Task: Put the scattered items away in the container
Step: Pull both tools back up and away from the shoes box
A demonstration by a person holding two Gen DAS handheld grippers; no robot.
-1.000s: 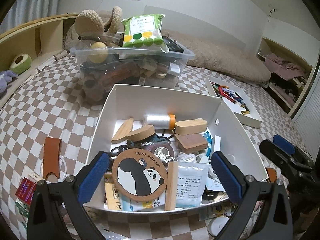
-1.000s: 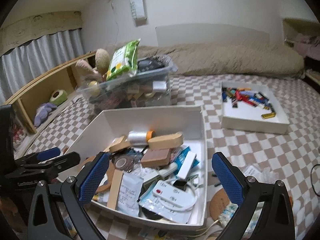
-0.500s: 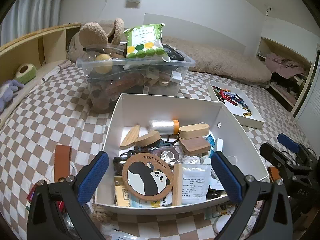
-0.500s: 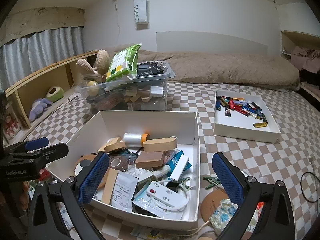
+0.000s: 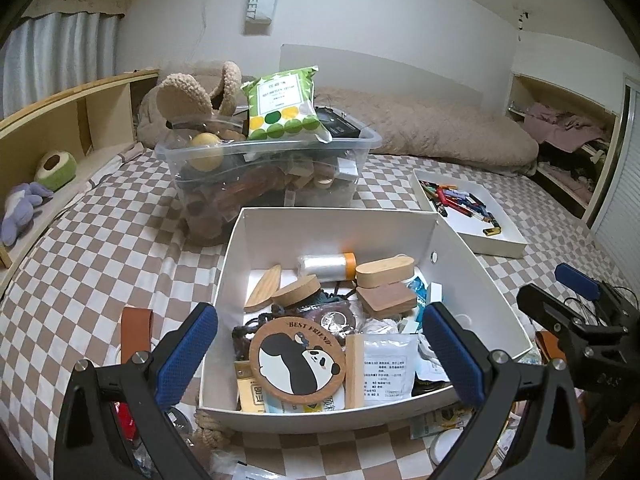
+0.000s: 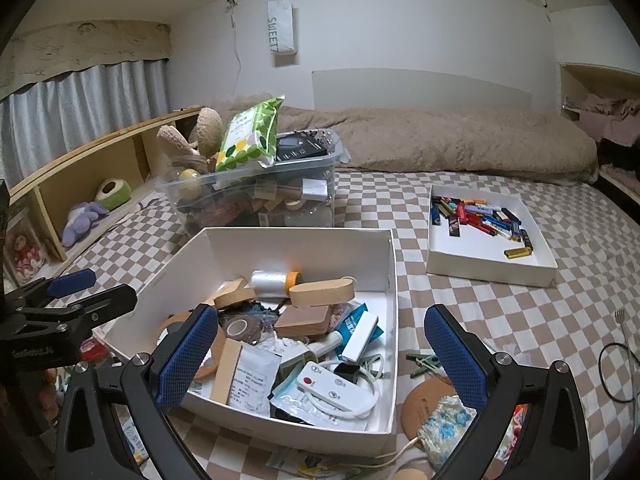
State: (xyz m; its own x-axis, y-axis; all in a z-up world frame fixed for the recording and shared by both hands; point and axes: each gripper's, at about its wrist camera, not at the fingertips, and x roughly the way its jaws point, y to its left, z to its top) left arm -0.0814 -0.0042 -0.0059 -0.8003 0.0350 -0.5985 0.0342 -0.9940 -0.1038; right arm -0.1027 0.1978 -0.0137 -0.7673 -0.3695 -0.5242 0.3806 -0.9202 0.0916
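Note:
A white box (image 5: 336, 220) (image 6: 394, 292) on the checkered bed holds several small items, with a round panda coaster (image 5: 298, 360) lying on top near its front. My left gripper (image 5: 320, 352) hangs open above the box's near end, nothing between its fingers. My right gripper (image 6: 320, 352) is open too, over the box's front right corner, and shows in the left wrist view as a black arm (image 5: 576, 320) to the right of the box. Loose on the bed lie a brown leather strap (image 5: 136, 332), a green clothespin (image 6: 422, 362), a cork coaster (image 6: 424, 400) and a floral pouch (image 6: 446, 426).
Behind the box stands a clear plastic tub (image 5: 272, 168) full of things, topped by a green snack bag (image 5: 284, 104). A shallow white tray (image 6: 488, 256) of lighters sits to the right. A wooden shelf (image 6: 80, 176) with plush toys runs along the left.
Both grippers have pulled back and risen, so the box looks smaller and more of the wall shows. Both stay open and empty; the items have not moved.

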